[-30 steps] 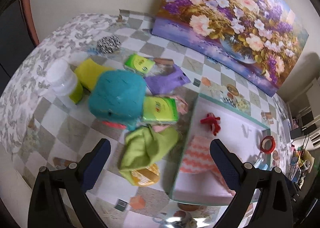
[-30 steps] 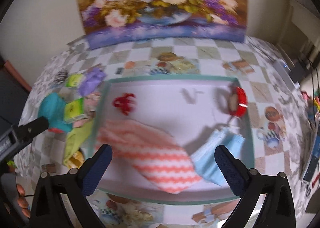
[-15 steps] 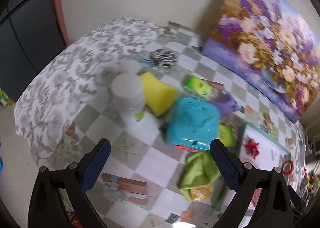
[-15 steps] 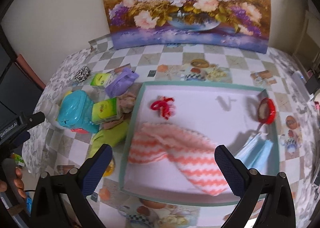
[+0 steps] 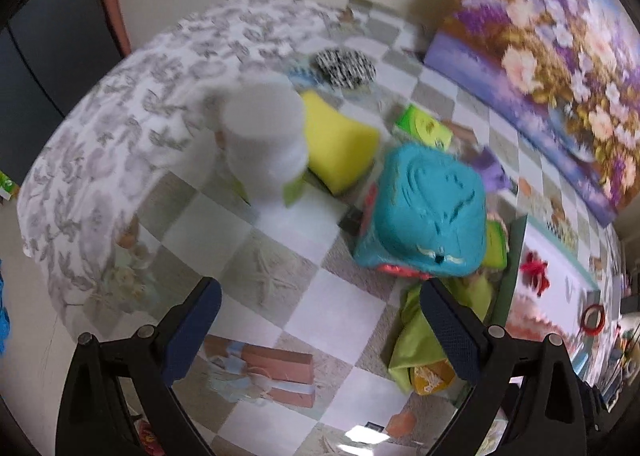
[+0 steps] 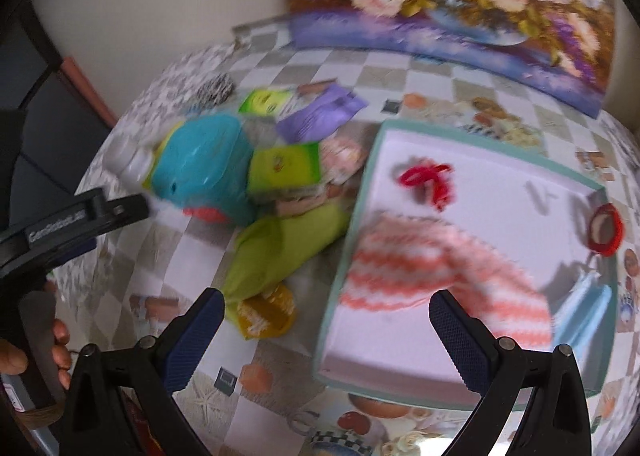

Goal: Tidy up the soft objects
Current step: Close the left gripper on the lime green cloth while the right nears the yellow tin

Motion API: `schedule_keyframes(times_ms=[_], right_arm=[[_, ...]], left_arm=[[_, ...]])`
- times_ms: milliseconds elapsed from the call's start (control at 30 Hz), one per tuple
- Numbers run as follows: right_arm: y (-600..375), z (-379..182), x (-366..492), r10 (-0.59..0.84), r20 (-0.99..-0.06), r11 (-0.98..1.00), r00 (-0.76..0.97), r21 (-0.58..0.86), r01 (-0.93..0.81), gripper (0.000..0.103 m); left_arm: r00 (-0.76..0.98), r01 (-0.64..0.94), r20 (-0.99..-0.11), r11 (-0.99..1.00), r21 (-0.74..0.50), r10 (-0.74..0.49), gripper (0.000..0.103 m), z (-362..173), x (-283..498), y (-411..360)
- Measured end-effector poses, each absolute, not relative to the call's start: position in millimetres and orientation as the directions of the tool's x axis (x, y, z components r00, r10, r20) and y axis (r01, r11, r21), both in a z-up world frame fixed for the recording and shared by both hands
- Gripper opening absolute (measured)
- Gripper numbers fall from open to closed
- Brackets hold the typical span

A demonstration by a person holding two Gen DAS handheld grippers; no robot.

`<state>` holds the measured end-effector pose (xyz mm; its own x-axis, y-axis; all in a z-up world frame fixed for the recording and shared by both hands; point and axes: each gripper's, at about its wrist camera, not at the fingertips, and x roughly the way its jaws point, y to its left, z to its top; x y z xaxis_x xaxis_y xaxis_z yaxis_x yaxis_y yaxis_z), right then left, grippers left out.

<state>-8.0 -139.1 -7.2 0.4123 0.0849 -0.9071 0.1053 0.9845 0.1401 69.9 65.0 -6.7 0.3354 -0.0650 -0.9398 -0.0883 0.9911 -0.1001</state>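
Hovering over the pile with both grippers empty right now. Left gripper (image 5: 316, 320) is sitting wide apart above the checkered table (image 5: 332, 312), nothing between its jaws, and the right gripper (image 6: 322, 330) is spread just as wide, straddling the near-left edge of the tray (image 6: 340, 268). Tray is already holding a pink zigzag cloth (image 6: 432, 272), a red scrunchie (image 6: 430, 179) and a folded blue cloth (image 6: 588, 312).

Stuff waiting is all heaped just left of the tray: a green cloth (image 6: 280, 252) draped over something orange, a teal plush (image 6: 204, 163), a yellow sponge (image 5: 340, 143), a purple cloth (image 6: 320, 115).

I'm guessing the green cloth is the easy next grab. It's looking light and floppy, so it'll sag and drag whatever it's lying on. Pinching a bunched fold near the middle should beat grabbing a corner. The plush is bulkier but squishy, so I'd be squeezing it across the narrow side.
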Motion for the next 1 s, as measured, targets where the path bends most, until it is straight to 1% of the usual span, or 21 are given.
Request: schedule_keyframes(times_ms=[133, 267, 467, 600, 633, 667, 767, 833, 900, 967, 1000], right_arm=[[-131.4, -19.7, -6.5, 0.073, -0.928, 0.991, 0.367, 0.109, 0.079, 0.103], [-134.4, -24.9, -6.6, 0.048, -0.942, 0.992, 0.332, 0.083, 0.092, 0.103], [-145.8, -22.4, -7.1, 0.02, -0.944, 0.99, 0.33, 0.064, 0.125, 0.103], [-149.0, -22.2, -7.3, 0.015, -0.945, 0.989, 0.327, 0.063, 0.136, 0.103], [-150.2, -22.3, -7.7, 0.014, -0.946, 0.988, 0.324, 0.062, 0.139, 0.103], [-151.4, -22.1, -8.1, 0.013, -0.946, 0.988, 0.323, 0.062, 0.142, 0.103], [-154.2, -21.2, -8.5, 0.011, -0.946, 0.987, 0.325, 0.063, 0.15, 0.103], [-155.7, -19.8, -9.1, 0.008, -0.944, 0.986, 0.329, 0.062, 0.154, 0.103], [-156.2, -19.3, -9.7, 0.007, -0.944, 0.986, 0.33, 0.063, 0.157, 0.103], [-157.2, -19.3, -9.8, 0.008, -0.945, 0.985, 0.328, 0.063, 0.158, 0.103], [-157.4, -19.3, -10.1, 0.007, -0.945, 0.985, 0.328, 0.062, 0.159, 0.103]], left_arm=[[0.285, -0.077, -0.952, 0.987, -0.143, -0.115, 0.1, -22.9, 70.1, 57.0], [0.253, -0.046, -0.959, 0.988, -0.146, -0.13, 0.1, -35.0, 69.7, 45.3], [0.185, 0.01, -0.974, 0.991, -0.133, -0.133, 0.099, -51.4, 70.0, 21.8], [0.156, 0.011, -0.973, 0.985, -0.17, -0.169, 0.098, -60.0, 69.5, 14.6], [0.152, 0.009, -0.972, 0.984, -0.18, -0.179, 0.093, -61.2, 69.5, 13.8], [0.151, 0.01, -0.971, 0.983, -0.184, -0.183, 0.083, -62.8, 68.6, 13.7], [0.137, 0.025, -0.973, 0.983, -0.183, -0.184, 0.069, -67.7, 68.7, 10.5], [0.126, 0.031, -0.973, 0.981, -0.192, -0.194, 0.063, -71.4, 69.3, 8.0], [0.138, 0.053, -0.974, 0.983, -0.176, -0.182, 0.056, -71.0, 69.0, 1.4], [0.14, 0.092, -0.974, 0.982, -0.165, -0.177, 0.041, -71.6, 69.6, -9.3], [0.14, 0.11, -0.974, 0.981, -0.161, -0.176, 0.037, -72.0, 69.4, -14.7]])
